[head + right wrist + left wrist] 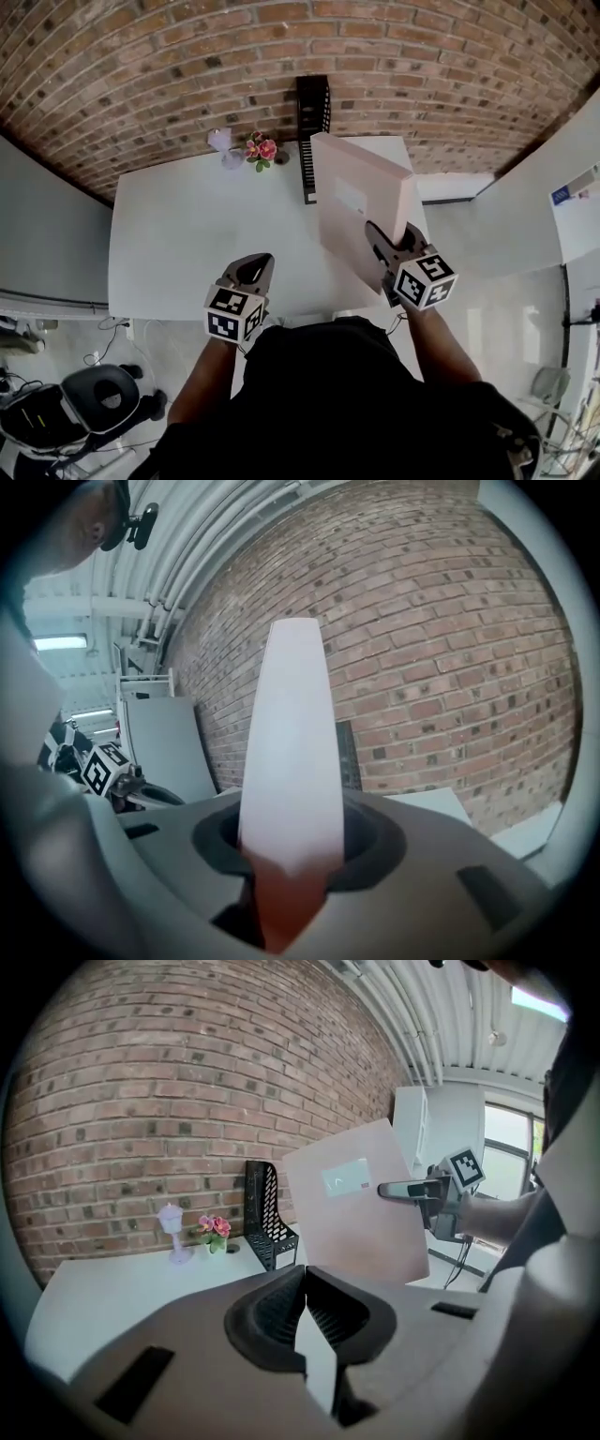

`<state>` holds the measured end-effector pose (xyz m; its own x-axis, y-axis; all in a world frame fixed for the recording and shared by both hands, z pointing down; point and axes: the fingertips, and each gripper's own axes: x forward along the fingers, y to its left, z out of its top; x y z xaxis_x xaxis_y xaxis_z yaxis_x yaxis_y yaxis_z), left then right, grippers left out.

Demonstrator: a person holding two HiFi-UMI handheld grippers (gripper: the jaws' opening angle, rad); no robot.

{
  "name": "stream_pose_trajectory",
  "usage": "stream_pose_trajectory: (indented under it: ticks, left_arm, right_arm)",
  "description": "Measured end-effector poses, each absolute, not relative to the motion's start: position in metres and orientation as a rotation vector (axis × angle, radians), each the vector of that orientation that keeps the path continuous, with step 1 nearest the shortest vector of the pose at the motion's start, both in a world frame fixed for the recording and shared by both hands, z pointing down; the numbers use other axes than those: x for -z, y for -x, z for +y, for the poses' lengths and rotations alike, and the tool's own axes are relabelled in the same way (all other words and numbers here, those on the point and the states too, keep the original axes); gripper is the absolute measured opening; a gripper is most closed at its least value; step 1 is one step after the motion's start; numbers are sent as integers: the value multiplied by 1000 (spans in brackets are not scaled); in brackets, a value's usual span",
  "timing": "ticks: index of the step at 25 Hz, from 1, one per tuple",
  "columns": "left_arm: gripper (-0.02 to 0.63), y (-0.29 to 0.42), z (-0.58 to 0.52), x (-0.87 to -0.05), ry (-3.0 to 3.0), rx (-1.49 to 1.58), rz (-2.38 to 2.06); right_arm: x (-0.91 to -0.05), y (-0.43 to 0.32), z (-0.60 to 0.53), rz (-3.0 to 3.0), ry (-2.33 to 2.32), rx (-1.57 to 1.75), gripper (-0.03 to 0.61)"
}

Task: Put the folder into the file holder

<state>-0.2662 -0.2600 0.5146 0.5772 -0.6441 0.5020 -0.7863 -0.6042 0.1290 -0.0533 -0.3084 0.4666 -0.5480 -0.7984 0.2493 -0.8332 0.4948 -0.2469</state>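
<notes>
Right claw [382,242] clamps folder [359,202] near edge.

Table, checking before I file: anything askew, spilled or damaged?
Nothing stands out. The file holder stands upright at the table's far edge, flowers upright beside it; the folder looks intact in the right hand-held gripper.

1 folder [356,202]; 1 file holder [312,108]; 1 table [187,244]; 1 posy [261,148].

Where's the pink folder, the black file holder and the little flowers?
folder [349,230]: head view, on its pink front face.
file holder [313,105]: head view, on its upright black back panel.
flowers [263,148]: head view, on the pink blooms.
</notes>
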Motion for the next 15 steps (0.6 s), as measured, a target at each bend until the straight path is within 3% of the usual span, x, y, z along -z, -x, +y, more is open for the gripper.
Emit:
stream_pose_trajectory:
  ticks: [15]
  left_arm:
    - [5,347,-285,-517,-2512,-543,-1107]
  right_arm:
    - [-410,78,-361,-2506,-1852,-331,164]
